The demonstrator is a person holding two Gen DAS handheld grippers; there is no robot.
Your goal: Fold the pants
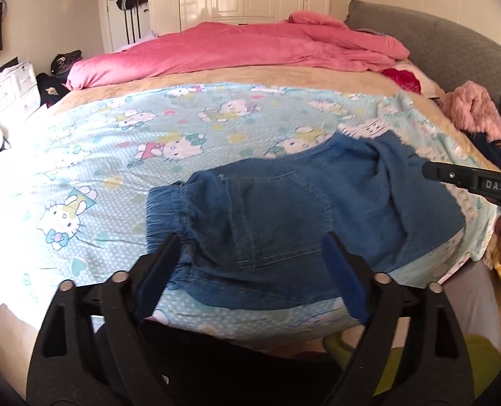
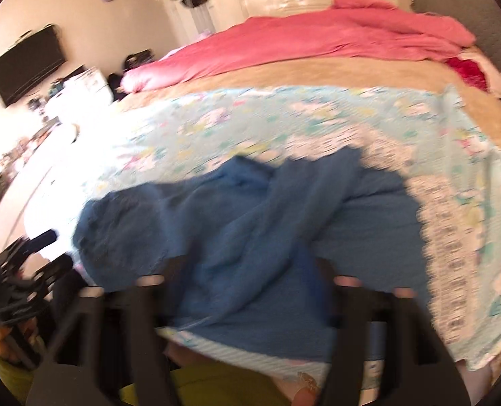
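Observation:
Blue denim pants lie on the Hello Kitty sheet near the bed's front edge, elastic waistband to the left, back pocket up, legs bunched to the right. My left gripper is open, its blue-padded fingers straddling the waist end just above the cloth. The right gripper shows at the right edge of the left wrist view. In the blurred right wrist view the pants fill the middle, and my right gripper is open over the rumpled leg part. The left gripper shows at its far left.
A pink duvet lies across the far half of the bed. A grey headboard and pink fluffy clothing are at the right. White drawers and a wall television stand at the left. The bed edge is just below the grippers.

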